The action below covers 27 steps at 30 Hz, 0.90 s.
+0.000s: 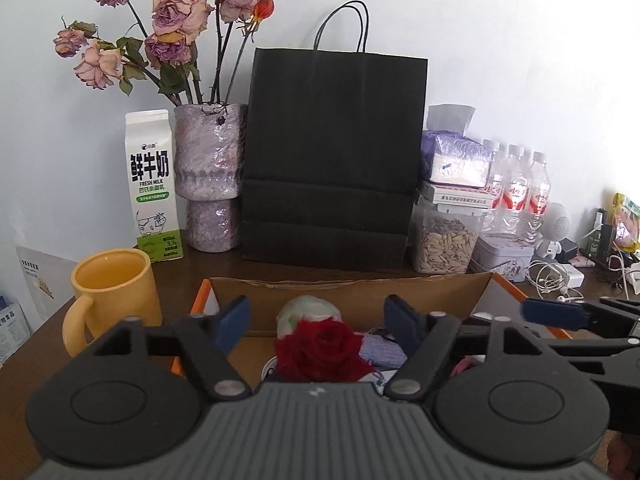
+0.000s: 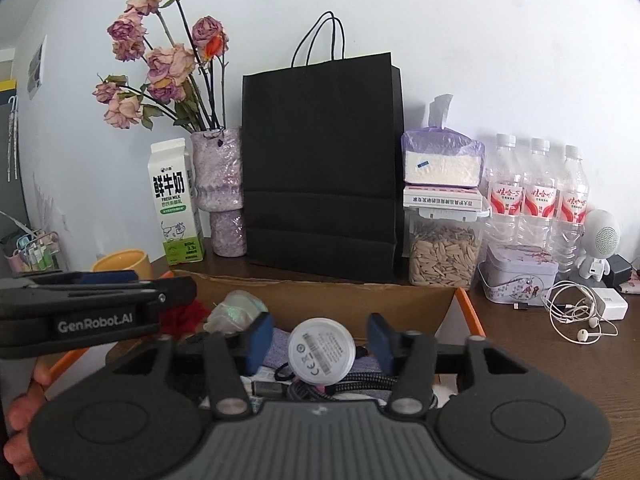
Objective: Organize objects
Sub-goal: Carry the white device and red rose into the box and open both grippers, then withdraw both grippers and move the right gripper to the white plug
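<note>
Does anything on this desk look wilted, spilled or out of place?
The roses in the purple vase are dried out and drooping. Earphones lie in a loose tangle by the tin. Nothing looks spilled.

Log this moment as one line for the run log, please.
left gripper: jaws open, over red rose | right gripper: jaws open, round white device between, ungripped | both over cardboard box
</note>
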Each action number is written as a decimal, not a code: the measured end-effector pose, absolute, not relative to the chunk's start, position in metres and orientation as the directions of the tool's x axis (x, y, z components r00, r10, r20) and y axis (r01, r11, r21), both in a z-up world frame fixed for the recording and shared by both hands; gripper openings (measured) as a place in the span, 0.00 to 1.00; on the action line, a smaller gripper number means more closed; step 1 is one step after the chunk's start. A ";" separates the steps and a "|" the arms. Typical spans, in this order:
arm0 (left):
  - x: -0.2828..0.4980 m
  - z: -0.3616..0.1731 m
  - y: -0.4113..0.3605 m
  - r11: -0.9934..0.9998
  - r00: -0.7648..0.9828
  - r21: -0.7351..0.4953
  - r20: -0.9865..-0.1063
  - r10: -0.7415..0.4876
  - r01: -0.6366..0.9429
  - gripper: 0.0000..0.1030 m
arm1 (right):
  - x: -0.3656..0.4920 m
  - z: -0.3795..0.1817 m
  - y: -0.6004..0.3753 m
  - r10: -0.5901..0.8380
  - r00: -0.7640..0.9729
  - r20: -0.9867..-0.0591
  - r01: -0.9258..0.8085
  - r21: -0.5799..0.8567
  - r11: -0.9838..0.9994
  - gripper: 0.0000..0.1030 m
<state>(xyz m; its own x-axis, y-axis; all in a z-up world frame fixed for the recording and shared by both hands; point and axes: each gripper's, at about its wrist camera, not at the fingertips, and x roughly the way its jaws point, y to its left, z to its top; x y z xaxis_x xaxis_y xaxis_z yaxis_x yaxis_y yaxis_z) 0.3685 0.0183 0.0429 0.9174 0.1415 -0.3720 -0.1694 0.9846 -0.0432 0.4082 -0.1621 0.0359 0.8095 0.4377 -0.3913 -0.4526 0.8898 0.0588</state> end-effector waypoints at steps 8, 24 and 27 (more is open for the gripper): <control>0.363 0.047 0.029 0.977 0.913 -0.043 -0.367 0.179 -0.209 1.00 | 0.407 0.036 -0.175 0.405 0.831 -0.381 -0.410 0.073 0.909 1.00; 0.349 0.049 0.022 0.983 0.924 -0.039 -0.351 0.155 -0.180 1.00 | 0.392 0.037 -0.177 0.421 0.829 -0.368 -0.437 0.044 0.898 1.00; 0.340 0.050 0.022 0.983 0.930 -0.045 -0.333 0.155 -0.180 1.00 | 0.384 0.038 -0.181 0.420 0.835 -0.356 -0.437 0.035 0.899 1.00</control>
<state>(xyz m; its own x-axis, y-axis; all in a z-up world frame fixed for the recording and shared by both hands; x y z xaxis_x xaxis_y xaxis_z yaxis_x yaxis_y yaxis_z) 0.3395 0.0215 0.0500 0.9299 0.1552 -0.3335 -0.1800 0.9827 -0.0446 0.3839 -0.1811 0.0384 0.8349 0.4196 -0.3562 -0.4368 0.8989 0.0351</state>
